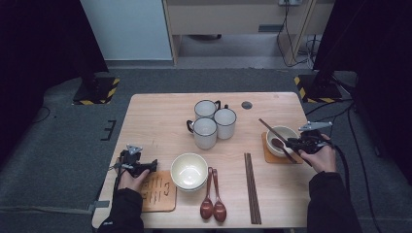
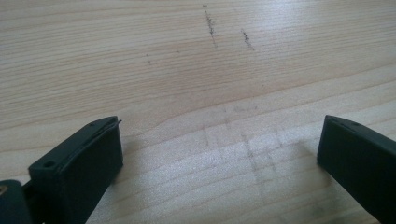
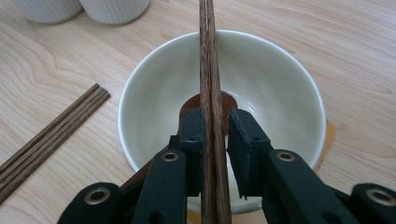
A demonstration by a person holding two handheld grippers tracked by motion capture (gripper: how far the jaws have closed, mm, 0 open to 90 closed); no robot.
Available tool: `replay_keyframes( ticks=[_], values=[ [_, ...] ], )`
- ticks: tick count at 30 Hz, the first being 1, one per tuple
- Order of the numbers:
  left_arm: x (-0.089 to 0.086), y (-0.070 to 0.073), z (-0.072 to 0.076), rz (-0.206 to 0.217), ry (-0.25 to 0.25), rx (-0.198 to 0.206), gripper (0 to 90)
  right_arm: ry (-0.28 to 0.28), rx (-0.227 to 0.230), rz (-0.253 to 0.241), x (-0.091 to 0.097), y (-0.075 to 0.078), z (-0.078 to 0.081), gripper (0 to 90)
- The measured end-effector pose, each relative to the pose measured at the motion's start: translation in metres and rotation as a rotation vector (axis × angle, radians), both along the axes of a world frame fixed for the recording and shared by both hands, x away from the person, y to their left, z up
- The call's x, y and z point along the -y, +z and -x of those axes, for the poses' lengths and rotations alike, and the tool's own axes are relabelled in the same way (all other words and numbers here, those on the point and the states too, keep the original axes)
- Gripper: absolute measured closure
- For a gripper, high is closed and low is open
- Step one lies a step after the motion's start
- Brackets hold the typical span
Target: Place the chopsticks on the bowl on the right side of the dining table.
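Right gripper [image 3: 215,140] poises a pair of chopsticks [image 3: 211,70] across the bowl [image 3: 280,79] on its coaster; its fingers have eased, a gap showing on one side. Left gripper [image 1: 137,165] idles on the surface, fingers apart.

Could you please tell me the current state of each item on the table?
Pair of dark wooden chopsticks: between the pads of the right gripper, small gap at one pad, above the bowl.
Cream ceramic bowl on brown coaster: upright, holding a brown wooden spoon.
Left gripper: open, empty.
Three white mugs: upright.
Cream stacked bowls: upright, empty.
Two loose brown spoons: lying flat.
Spare chopsticks: lying flat.
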State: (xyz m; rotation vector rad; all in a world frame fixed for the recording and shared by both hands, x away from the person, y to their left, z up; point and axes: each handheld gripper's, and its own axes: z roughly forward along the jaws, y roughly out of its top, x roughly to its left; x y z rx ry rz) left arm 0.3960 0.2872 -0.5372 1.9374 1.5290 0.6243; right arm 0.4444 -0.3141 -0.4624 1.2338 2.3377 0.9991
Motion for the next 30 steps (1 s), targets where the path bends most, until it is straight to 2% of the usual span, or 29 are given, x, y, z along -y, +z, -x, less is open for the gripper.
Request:
replay_keyframes(
  ticks=[5, 8, 16, 24, 30],
  values=[
    [0.000, 0.000, 0.000, 0.000, 0.000, 0.000, 0.0, -0.016, 0.018, -0.004, 0.002, 0.003, 0.001, 70.9],
    [0.000, 0.000, 0.000, 0.000, 0.000, 0.000, 0.0, -0.034, 0.038, -0.030, 0.005, 0.007, 0.003, 70.0],
    [0.000, 0.000, 0.000, 0.000, 0.000, 0.000, 0.0, -0.066, 0.090, -0.076, 0.016, 0.022, 0.021, 73.4],
    [0.000, 0.000, 0.000, 0.000, 0.000, 0.000, 0.0, -0.095, 0.090, -0.084, 0.019, 0.027, 0.041, 79.0],
    [0.000, 0.000, 0.000, 0.000, 0.000, 0.000, 0.0, -0.104, 0.078, -0.071, 0.019, 0.021, 0.054, 81.9]
  ],
)
